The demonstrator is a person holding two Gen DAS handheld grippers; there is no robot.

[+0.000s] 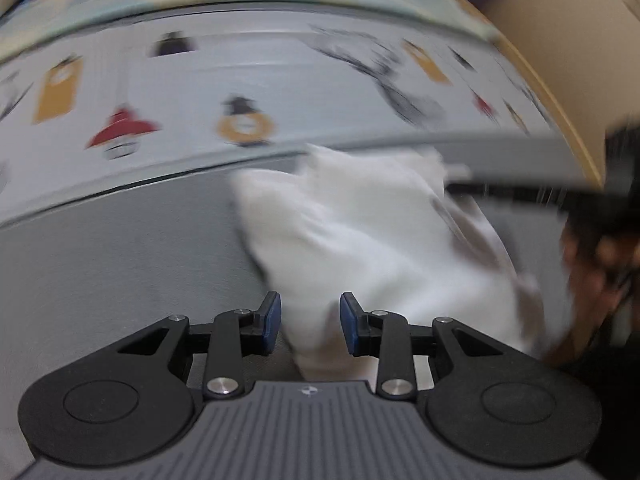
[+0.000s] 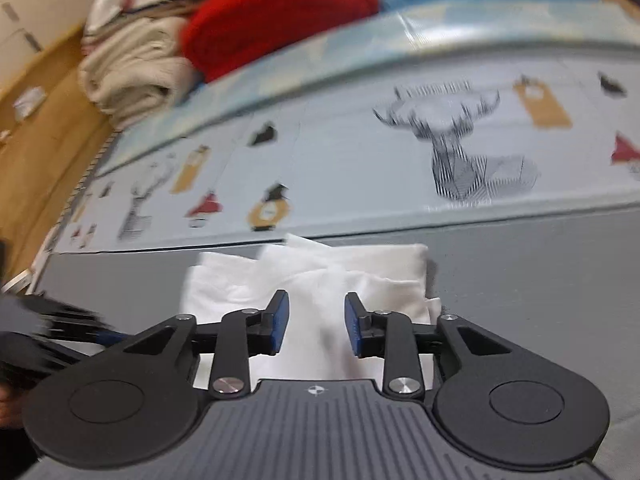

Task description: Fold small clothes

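Grey work surface [image 2: 540, 264] below a printed mat [image 2: 360, 160]; the white garment [image 2: 320, 276] lies on it just beside the mat's edge, apparently folded into a compact stack, though blur obscures detail. Left gripper [image 1: 310, 322] and right gripper [image 2: 316, 326] hang over the garment with jaws apart, pads gripping nothing; final squaring may be left.

White cloth [image 2: 320, 280] lies ahead of the blue pads [image 2: 280, 322], on a grey mat [image 2: 540, 264]. Beyond, a pale sheet [image 2: 352, 160] printed with black-lined deer; farther off, a red roll [image 2: 276, 20].
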